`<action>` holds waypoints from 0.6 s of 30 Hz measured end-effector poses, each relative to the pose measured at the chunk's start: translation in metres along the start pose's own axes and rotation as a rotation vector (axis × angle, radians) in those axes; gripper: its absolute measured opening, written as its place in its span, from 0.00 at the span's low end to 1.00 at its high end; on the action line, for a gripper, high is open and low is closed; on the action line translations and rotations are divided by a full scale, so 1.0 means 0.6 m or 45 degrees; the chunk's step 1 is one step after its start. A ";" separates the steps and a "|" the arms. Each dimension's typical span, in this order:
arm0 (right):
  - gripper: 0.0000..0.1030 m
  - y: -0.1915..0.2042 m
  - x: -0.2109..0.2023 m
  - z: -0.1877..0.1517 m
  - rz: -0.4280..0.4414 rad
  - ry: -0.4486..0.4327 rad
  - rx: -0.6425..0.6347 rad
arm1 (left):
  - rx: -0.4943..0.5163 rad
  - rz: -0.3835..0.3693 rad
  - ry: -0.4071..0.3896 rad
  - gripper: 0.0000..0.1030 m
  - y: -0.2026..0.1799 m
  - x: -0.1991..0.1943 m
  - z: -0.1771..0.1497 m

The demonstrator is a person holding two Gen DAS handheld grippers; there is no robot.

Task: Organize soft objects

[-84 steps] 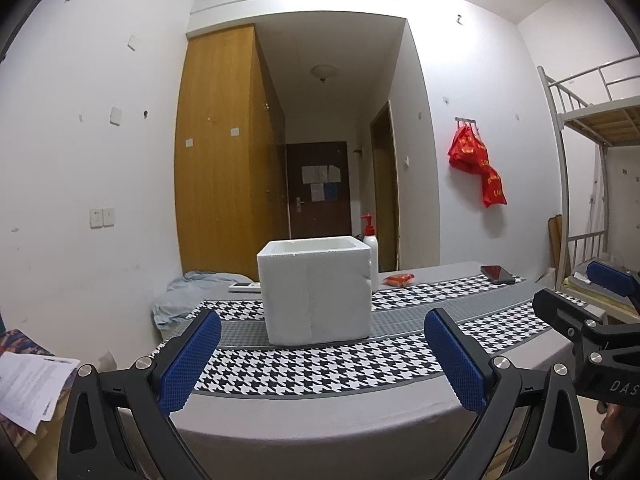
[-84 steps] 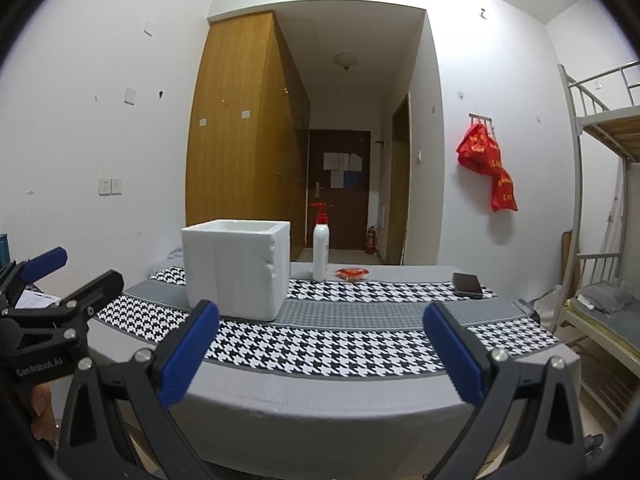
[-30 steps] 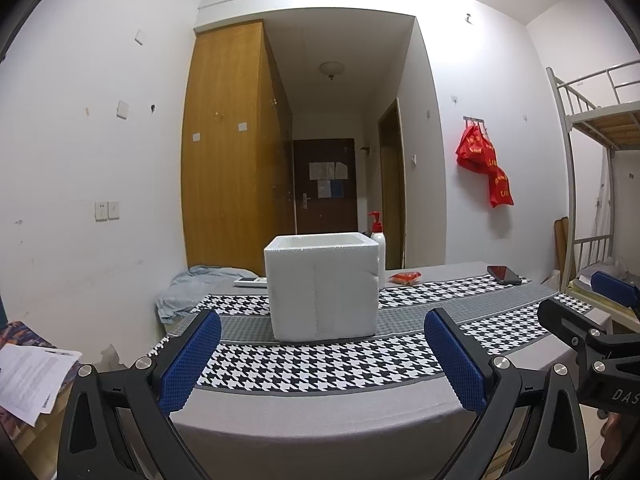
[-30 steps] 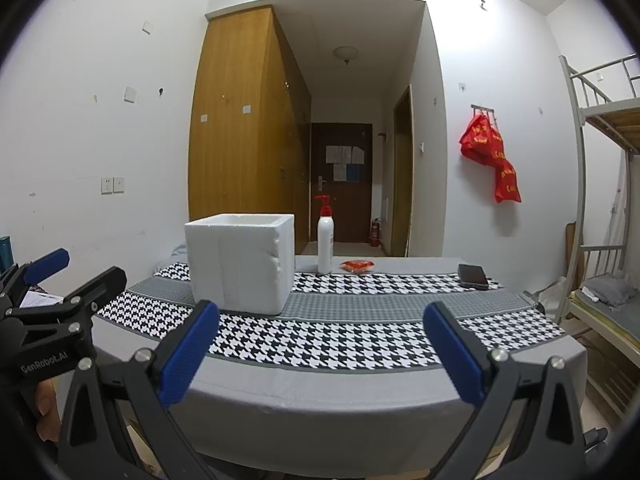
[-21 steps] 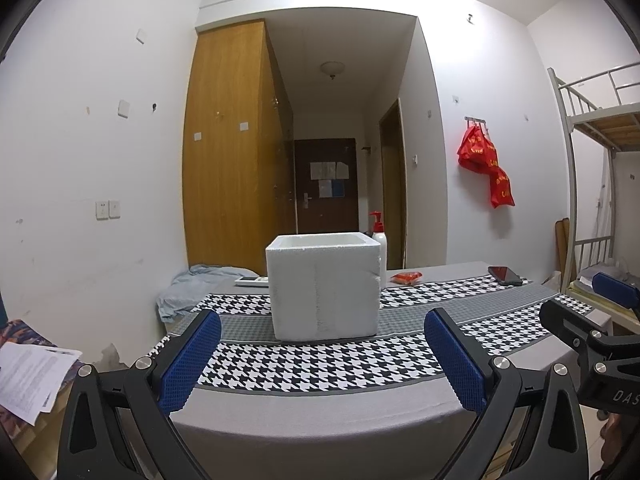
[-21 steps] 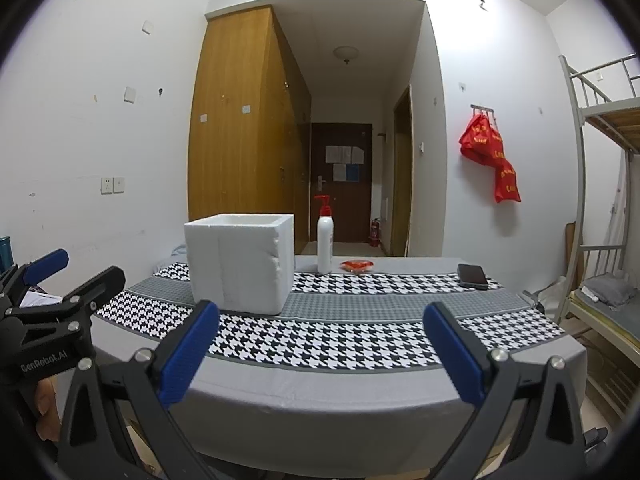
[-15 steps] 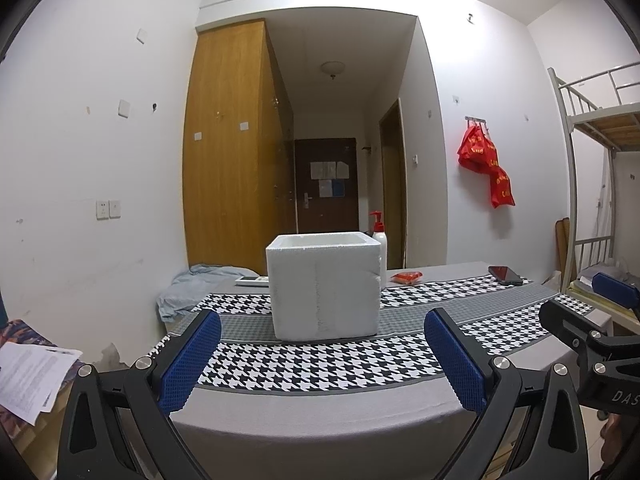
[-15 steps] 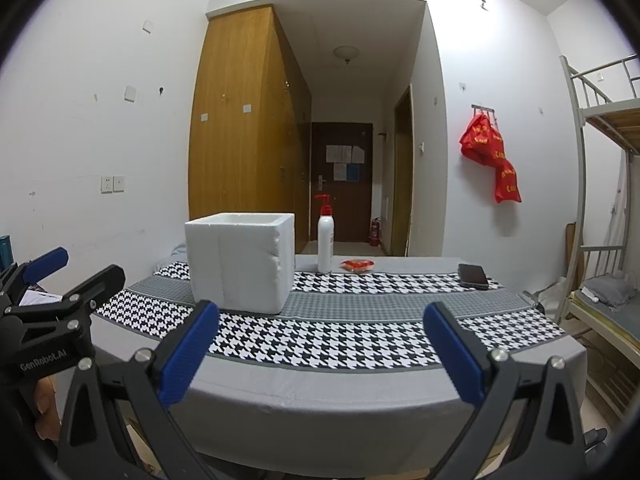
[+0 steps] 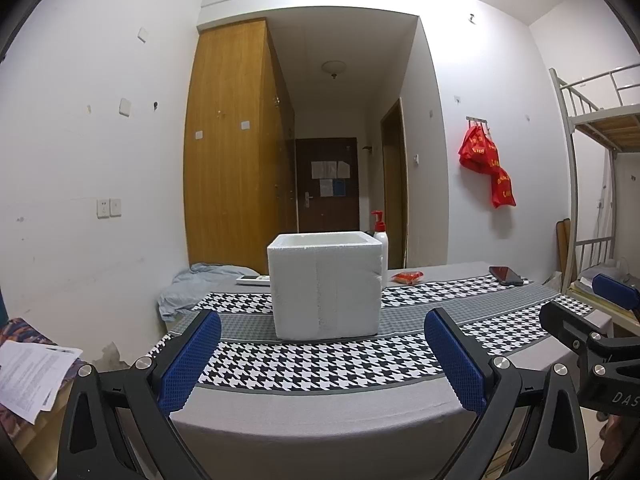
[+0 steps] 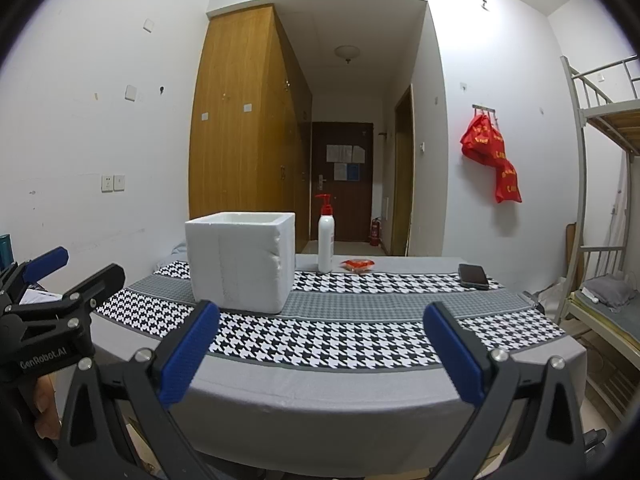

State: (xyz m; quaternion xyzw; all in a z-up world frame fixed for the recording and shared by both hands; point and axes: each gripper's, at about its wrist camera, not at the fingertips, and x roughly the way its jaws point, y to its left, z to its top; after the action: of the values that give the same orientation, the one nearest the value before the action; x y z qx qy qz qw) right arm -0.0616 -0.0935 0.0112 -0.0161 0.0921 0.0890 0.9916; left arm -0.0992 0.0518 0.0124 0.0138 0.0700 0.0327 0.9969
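A white foam box (image 9: 325, 286) stands open-topped on the table's houndstooth cloth (image 9: 320, 360); it also shows in the right wrist view (image 10: 240, 262). A small red packet (image 9: 407, 277) lies behind it, also in the right wrist view (image 10: 358, 264). A light blue cloth (image 9: 200, 286) is heaped at the table's far left. My left gripper (image 9: 322, 364) is open and empty in front of the table's near edge. My right gripper (image 10: 320, 358) is open and empty, to the right of the left one. The box's inside is hidden.
A white pump bottle with a red top (image 10: 325, 240) stands behind the box. A dark phone (image 10: 473, 276) lies at the table's right. Papers (image 9: 32, 376) lie low at the left. A bunk bed (image 10: 600, 200) stands at the right. Red bags (image 10: 492, 156) hang on the wall.
Both grippers have sunk slightly since the earliest frames, so the table looks flatter. Over the last second nothing has visibly moved.
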 end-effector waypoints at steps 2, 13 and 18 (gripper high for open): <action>1.00 0.000 0.000 0.000 0.001 0.000 -0.001 | 0.001 0.002 0.001 0.99 0.001 -0.001 0.000; 1.00 0.000 -0.001 0.000 0.001 -0.001 -0.006 | 0.005 -0.001 0.000 0.99 0.000 0.000 0.000; 1.00 0.000 -0.001 -0.001 0.002 -0.002 -0.007 | 0.002 -0.002 -0.001 0.99 -0.001 -0.002 -0.002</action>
State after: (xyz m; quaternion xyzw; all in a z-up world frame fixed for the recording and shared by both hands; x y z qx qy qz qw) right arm -0.0623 -0.0937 0.0108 -0.0185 0.0910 0.0901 0.9916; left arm -0.1006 0.0512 0.0117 0.0144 0.0696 0.0320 0.9970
